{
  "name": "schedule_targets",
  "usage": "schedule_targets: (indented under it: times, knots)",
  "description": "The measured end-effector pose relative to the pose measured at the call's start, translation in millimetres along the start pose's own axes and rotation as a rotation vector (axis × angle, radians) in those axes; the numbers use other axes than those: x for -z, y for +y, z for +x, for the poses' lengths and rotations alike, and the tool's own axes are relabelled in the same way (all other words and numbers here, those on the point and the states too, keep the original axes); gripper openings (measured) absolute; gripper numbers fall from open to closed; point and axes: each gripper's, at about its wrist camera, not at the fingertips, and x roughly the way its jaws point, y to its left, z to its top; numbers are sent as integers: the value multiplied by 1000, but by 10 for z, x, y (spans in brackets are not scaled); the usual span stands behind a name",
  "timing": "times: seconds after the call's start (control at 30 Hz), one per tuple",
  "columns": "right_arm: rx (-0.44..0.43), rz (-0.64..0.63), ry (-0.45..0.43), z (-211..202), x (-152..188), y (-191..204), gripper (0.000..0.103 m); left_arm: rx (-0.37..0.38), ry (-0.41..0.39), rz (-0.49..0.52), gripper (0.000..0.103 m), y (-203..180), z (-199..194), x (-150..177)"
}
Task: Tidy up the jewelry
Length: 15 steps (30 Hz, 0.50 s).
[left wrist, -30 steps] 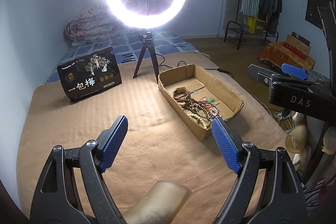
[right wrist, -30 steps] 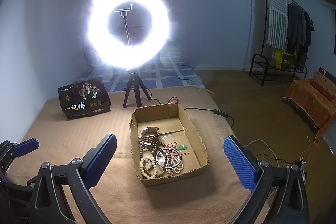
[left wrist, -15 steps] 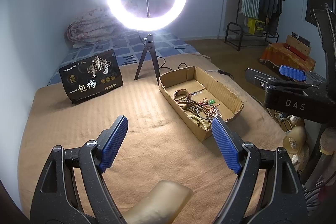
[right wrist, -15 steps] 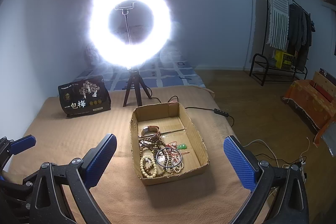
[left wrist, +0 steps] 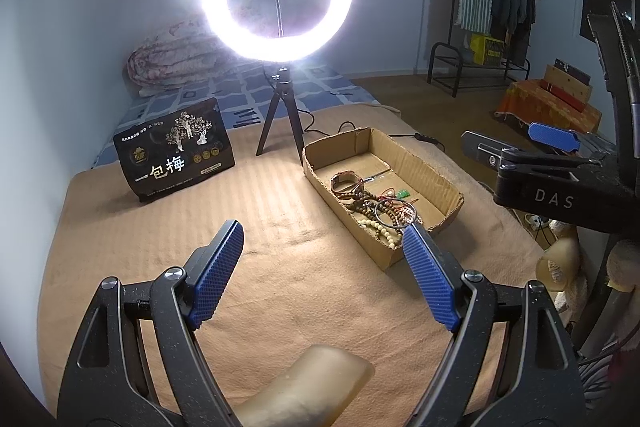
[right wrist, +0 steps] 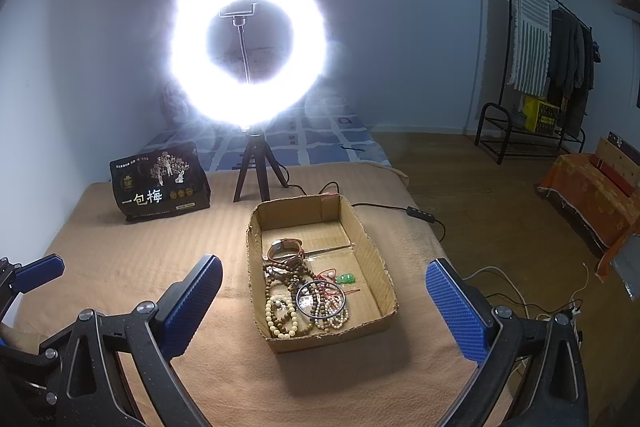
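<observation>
A shallow cardboard box point(left wrist: 436, 179) point(right wrist: 372, 247) lies on the tan blanket and holds a tangle of bead bracelets point(left wrist: 380, 215) point(right wrist: 296, 299), a watch point(right wrist: 286, 247), a metal bangle point(right wrist: 320, 301) and a small green charm point(right wrist: 346, 279). My left gripper point(left wrist: 324, 267) is open and empty, hovering over the blanket left of the box. My right gripper point(right wrist: 324, 299) is open and empty, held above the box's near end; it also shows at the right of the left wrist view point(left wrist: 552, 137).
A lit ring light on a tripod point(left wrist: 280, 115) point(right wrist: 252, 171) stands behind the box. A black snack bag point(left wrist: 174, 155) point(right wrist: 160, 183) stands at the back left. A power cable point(right wrist: 400, 209) runs off the bed's right edge. A clothes rack point(right wrist: 536, 59) stands far right.
Both grippers have drifted slightly; the view of the box has shifted a little. Both stay open and empty.
</observation>
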Motion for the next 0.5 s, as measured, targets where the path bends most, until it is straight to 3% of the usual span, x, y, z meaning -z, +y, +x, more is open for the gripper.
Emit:
schedule_targets:
  times: [0.5]
  knots:
    - [-3, -13, 8, 8, 7, 9, 103, 2, 0, -5, 84, -3, -8, 2]
